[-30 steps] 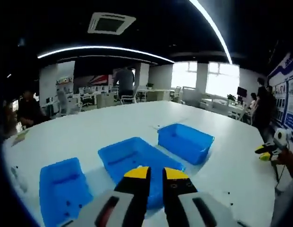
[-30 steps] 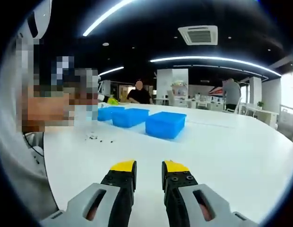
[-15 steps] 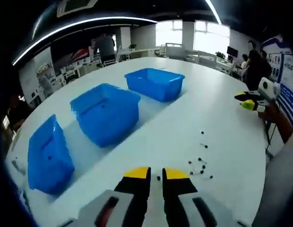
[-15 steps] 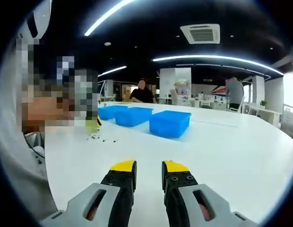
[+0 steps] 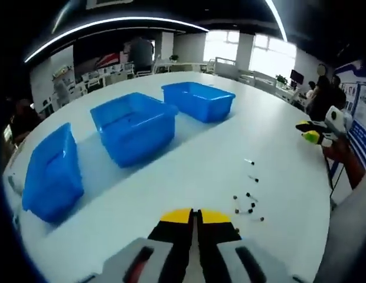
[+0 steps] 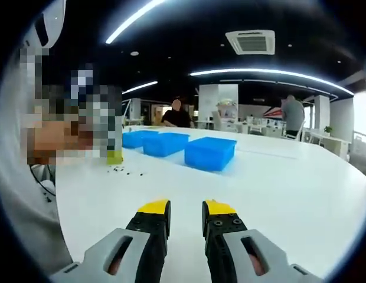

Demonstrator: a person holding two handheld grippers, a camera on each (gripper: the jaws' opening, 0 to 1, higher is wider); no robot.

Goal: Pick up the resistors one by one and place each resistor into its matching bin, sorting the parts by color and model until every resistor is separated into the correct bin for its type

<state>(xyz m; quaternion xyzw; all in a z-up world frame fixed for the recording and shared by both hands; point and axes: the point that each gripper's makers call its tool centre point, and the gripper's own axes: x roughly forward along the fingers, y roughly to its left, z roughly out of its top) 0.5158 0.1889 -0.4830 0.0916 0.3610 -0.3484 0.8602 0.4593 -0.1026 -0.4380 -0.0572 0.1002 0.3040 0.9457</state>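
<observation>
Since the earlier frame the left tongs [image 5: 195, 216] have narrowed their gap; the yellow tips now stand almost touching, with nothing visible between them, low over the white surface [image 5: 189, 171]. Whether a part is nipped there cannot be told, so closure on air is the likelier reading. Just beyond and to the right of the tips lie the resistors [image 5: 247, 200], a loose scatter of small dark pieces, none yet in a bin. Farther out stand three blue bins in a row: the near bin [image 5: 48, 174], the middle bin [image 5: 134, 127] and the far bin [image 5: 199, 101]. Right tongs [image 6: 186, 207] hang released above bare surface, well apart from the scatter [image 6: 124, 173] and the bins [image 6: 209, 154]. Judgement: sorting has hardly begun; the left tongs are placed for a first pick
</observation>
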